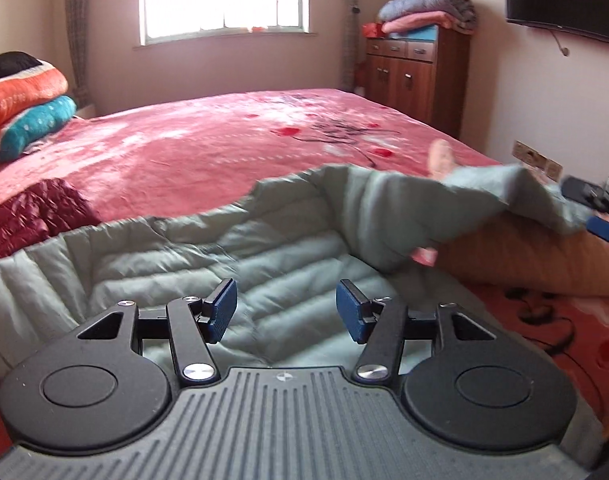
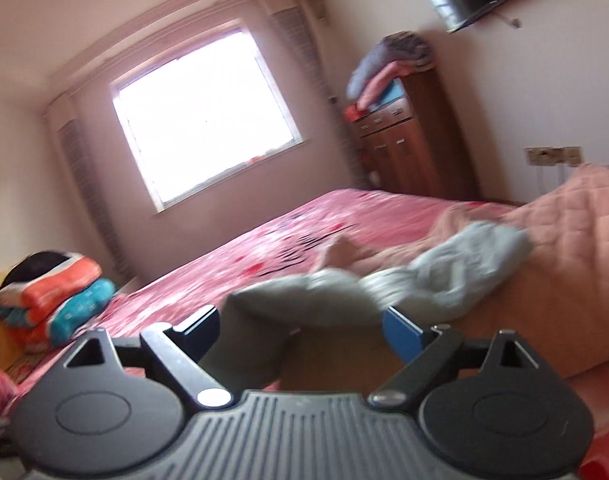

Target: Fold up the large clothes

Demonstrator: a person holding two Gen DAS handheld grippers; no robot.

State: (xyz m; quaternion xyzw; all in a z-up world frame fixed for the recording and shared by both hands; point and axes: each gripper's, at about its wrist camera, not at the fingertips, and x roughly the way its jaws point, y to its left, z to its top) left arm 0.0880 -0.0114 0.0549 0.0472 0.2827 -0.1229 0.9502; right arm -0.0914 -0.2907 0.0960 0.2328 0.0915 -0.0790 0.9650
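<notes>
The grey-green padded jacket (image 1: 232, 256) lies spread at the near edge of the bed (image 1: 208, 140), with one side of it raised off the bed toward the pink quilted cushion (image 2: 576, 248). The left tool (image 1: 286, 310) hovers just above the flat part of the jacket, its blue pads spread apart and holding nothing. The right tool (image 2: 300, 332) is blurred; jacket cloth sits bunched between its widely spread fingers, but I cannot tell whether it is really clamped. This looks like the first fold, one side being carried across. Next, I'd say, the lifted part must be laid over the jacket's middle while the left tool steadies or smooths the flat part.
</notes>
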